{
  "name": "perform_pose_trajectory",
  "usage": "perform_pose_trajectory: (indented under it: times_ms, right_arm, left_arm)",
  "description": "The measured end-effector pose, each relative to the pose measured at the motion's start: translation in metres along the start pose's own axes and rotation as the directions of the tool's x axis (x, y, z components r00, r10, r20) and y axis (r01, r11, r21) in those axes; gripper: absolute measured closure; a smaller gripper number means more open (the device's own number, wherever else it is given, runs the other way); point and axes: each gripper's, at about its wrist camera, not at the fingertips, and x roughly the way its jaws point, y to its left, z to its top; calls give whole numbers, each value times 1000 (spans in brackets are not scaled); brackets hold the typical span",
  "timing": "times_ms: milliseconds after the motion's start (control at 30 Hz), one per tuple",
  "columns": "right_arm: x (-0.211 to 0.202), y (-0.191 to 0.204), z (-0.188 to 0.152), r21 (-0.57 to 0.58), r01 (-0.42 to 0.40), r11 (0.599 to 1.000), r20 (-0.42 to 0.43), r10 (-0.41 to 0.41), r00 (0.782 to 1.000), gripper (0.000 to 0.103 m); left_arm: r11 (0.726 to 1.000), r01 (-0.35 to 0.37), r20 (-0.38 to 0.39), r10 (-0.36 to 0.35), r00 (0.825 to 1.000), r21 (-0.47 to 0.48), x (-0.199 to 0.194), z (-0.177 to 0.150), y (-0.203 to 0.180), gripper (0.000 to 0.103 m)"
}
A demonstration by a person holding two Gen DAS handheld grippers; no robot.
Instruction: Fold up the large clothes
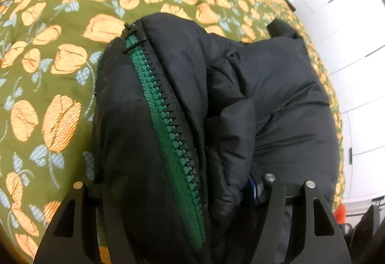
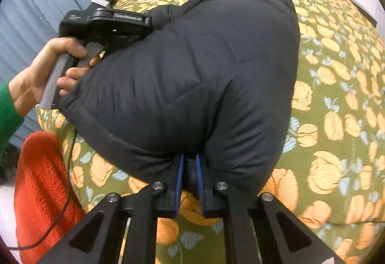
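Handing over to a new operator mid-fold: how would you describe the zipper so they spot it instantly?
Start at the bed's green floral bedspread, then find the black puffer jacket bunched on it. Along the jacket's near edge, in the left wrist view, runs the zipper: chunky teeth on bright green tape, the garment's only coloured stripe.

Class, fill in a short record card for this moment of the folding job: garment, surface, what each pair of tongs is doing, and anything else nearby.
garment: black padded jacket, bunched, green zip showing
surface: green bedspread with orange flowers
right tongs: shut on a fold of the jacket's edge
left tongs: spread wide around the jacket
left hand: gripping its tool's handle
nearby: orange knit at the bed's edge
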Motion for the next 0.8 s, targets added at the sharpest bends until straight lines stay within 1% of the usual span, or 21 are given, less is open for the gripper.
perform_pose_trajectory:
  times_ms: [67,100,133,167,200,233,267,300,367,433,500,567,633,700,767,800]
  right_arm:
    - [-20,-1,3,1,-8,1000,4,8,1000,88]
    - [-34,-3,6,4,-6,1000,30,6,1000,80]
    - [-44,-2,9,5,-1,1000,55,1,998,74]
    - [-57,-4,15,6,10,1000,91,-10,996,66]
    - [-65,-4,20,6,14,1000,116,-15,993,64]
    - [-72,-4,29,-1,14,1000,141,-13,990,65]
    - [-75,-1,40,-19,7,1000,159,-4,987,65]
    - [-71,-1,47,-33,3,999,166,3,986,65]
    - [-60,9,66,-74,-23,997,175,36,984,65]
    - [-46,21,78,-106,-46,993,184,65,981,65]
    - [-24,33,92,-143,-75,987,165,99,981,65]
    - [-4,38,93,-170,-58,984,154,85,984,65]
    - [12,42,93,-188,-32,982,154,62,986,65]
    - [13,39,91,-165,-39,985,163,66,984,66]
    - [9,37,90,-156,-48,987,161,73,984,66]
    - [9,36,91,-154,-51,987,159,75,984,66]
  left_arm:
    - [999,43,18,-43,999,-27,-18,-6,5,33]
    - [996,79,32,-77,996,-41,-29,-10,8,33]
    - [993,110,53,-108,993,-52,-39,-14,12,28]
    - [985,155,96,-148,984,-72,-54,-21,20,25]
    - [977,190,139,-176,975,-95,-67,-28,29,18]
    - [968,219,174,-197,965,-119,-76,-35,38,15]
    - [957,249,200,-218,955,-147,-82,-40,47,15]
    - [934,298,222,-253,941,-197,-88,-50,62,15]
    - [898,361,241,-303,922,-252,-89,-63,80,15]
    - [870,401,252,-335,908,-288,-86,-77,93,15]
    - [856,422,253,-355,900,-299,-80,-83,94,14]
    - [844,437,247,-372,895,-311,-71,-85,93,14]
    - [827,459,252,-392,885,-326,-63,-88,97,14]
    - [806,495,258,-429,866,-323,-58,-86,95,14]
    - [799,517,247,-458,854,-308,-52,-82,93,11]
    - [795,524,231,-472,851,-305,-48,-80,93,9]
